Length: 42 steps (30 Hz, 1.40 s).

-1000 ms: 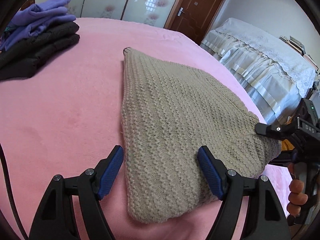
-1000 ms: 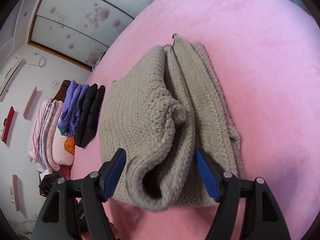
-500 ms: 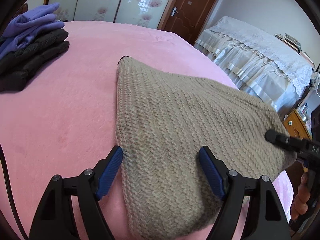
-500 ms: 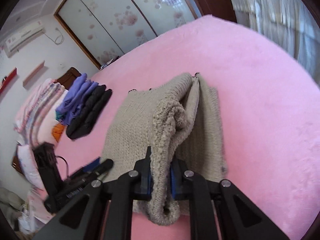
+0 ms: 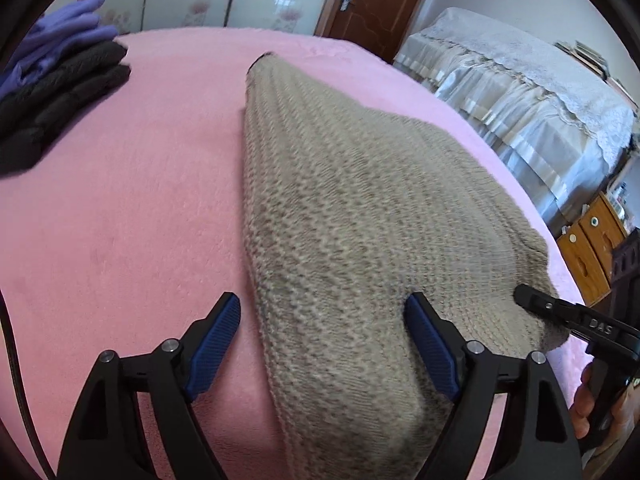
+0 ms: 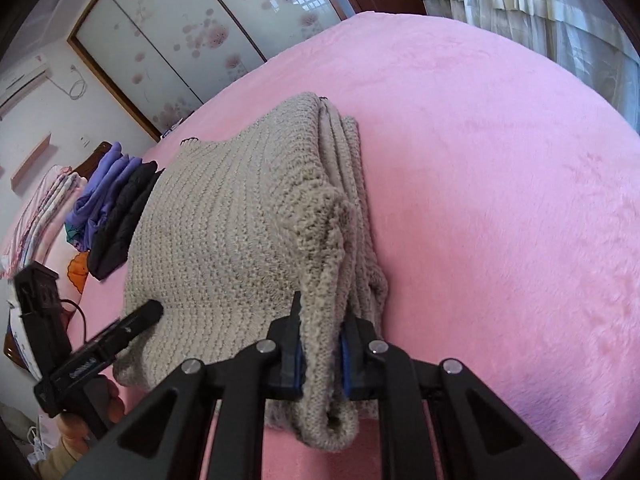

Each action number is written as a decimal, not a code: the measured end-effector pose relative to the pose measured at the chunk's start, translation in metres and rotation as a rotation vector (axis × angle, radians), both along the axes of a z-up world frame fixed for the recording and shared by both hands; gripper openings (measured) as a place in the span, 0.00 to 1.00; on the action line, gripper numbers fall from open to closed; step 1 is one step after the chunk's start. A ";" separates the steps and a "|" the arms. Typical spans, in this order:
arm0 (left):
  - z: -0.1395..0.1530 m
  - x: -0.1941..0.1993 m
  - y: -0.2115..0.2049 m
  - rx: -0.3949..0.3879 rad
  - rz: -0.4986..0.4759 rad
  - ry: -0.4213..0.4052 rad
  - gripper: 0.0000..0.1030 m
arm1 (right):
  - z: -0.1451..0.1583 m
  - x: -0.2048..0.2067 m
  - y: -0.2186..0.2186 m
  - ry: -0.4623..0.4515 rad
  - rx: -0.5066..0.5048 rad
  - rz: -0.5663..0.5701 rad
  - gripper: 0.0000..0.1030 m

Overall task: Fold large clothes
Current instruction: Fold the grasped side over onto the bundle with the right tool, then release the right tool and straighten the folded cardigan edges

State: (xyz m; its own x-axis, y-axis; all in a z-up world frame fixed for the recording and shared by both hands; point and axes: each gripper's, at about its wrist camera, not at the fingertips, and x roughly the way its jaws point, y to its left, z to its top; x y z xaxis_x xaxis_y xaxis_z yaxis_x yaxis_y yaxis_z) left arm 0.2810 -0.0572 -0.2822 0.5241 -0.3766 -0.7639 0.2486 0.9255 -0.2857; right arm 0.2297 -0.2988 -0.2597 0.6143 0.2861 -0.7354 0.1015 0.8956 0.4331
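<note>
Now, sweater: a thick beige knit sweater [image 5: 360, 216] lies folded lengthwise on the pink bed cover [image 5: 120, 208], its near end raised off the surface.
Right gripper: the right gripper [image 6: 320, 350] has its jaws closed on the bunched near edge of the knit; a second ago they stood open on either side of it, so the grasp is new.
Left gripper: the left gripper [image 5: 324, 344] has its jaws spread wide, straddling the near left corner of the sweater without pinching it; it has crept forward over the cloth since a second ago.
Meaning: with one corner gripped and the other framed, the likely next step is closing the left jaws, then carrying the near end toward the far hem for a crosswise fold.
Risk: the bulky knit may slip or sag if lifted on one side only.
Surroundings: a stack of folded dark and purple clothes [image 5: 52, 80] sits well apart at the far left; a lace-covered bed [image 5: 520, 92] stands beyond.
</note>
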 end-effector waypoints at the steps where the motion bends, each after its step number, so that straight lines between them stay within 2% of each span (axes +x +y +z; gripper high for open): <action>1: -0.003 0.001 0.002 -0.011 0.004 0.008 0.84 | 0.000 0.000 0.001 0.001 -0.005 0.002 0.13; 4: -0.007 0.004 0.006 -0.025 0.015 0.024 0.86 | 0.005 0.003 0.009 0.005 -0.050 0.023 0.14; 6: -0.003 0.005 0.007 -0.021 0.013 0.028 0.86 | 0.013 0.004 0.013 0.015 -0.073 0.038 0.19; 9: 0.009 0.003 0.007 0.019 -0.006 0.014 0.86 | 0.023 0.004 0.014 0.036 -0.117 0.056 0.21; 12: 0.032 -0.004 0.005 0.060 -0.035 -0.033 0.86 | 0.038 0.003 0.017 0.039 -0.180 0.062 0.22; 15: 0.057 -0.006 0.007 0.078 -0.050 -0.087 0.86 | 0.060 0.000 0.017 -0.016 -0.230 0.036 0.22; 17: 0.071 -0.004 0.008 0.078 -0.044 -0.119 0.86 | 0.079 -0.001 0.016 -0.088 -0.248 0.006 0.22; 19: 0.084 0.005 0.009 0.071 -0.028 -0.146 0.86 | 0.091 0.003 0.020 -0.150 -0.254 0.030 0.22; 21: 0.092 0.020 0.006 0.065 -0.011 -0.136 0.86 | 0.097 0.022 0.032 -0.161 -0.268 0.078 0.22; 23: 0.095 0.038 0.000 0.045 0.001 -0.119 0.81 | 0.097 0.043 0.045 -0.153 -0.261 0.128 0.22; 26: 0.095 0.065 -0.013 0.020 -0.011 -0.097 0.67 | 0.091 0.074 0.061 -0.134 -0.260 0.177 0.21; 31: 0.072 0.102 -0.034 0.029 -0.015 -0.013 0.38 | 0.066 0.114 0.071 -0.055 -0.317 0.176 0.18; 33: 0.059 0.106 -0.038 0.063 -0.015 -0.003 0.37 | 0.051 0.121 0.067 -0.017 -0.364 0.163 0.15; 35: 0.051 0.107 -0.040 0.096 -0.026 -0.012 0.36 | 0.037 0.124 0.057 0.018 -0.384 0.152 0.00; 38: 0.042 0.105 -0.042 0.136 -0.062 -0.031 0.34 | 0.030 0.122 0.042 0.010 -0.329 0.140 0.00; 42: 0.035 0.105 -0.041 0.150 -0.082 -0.040 0.34 | 0.025 0.122 0.043 0.005 -0.334 0.142 0.00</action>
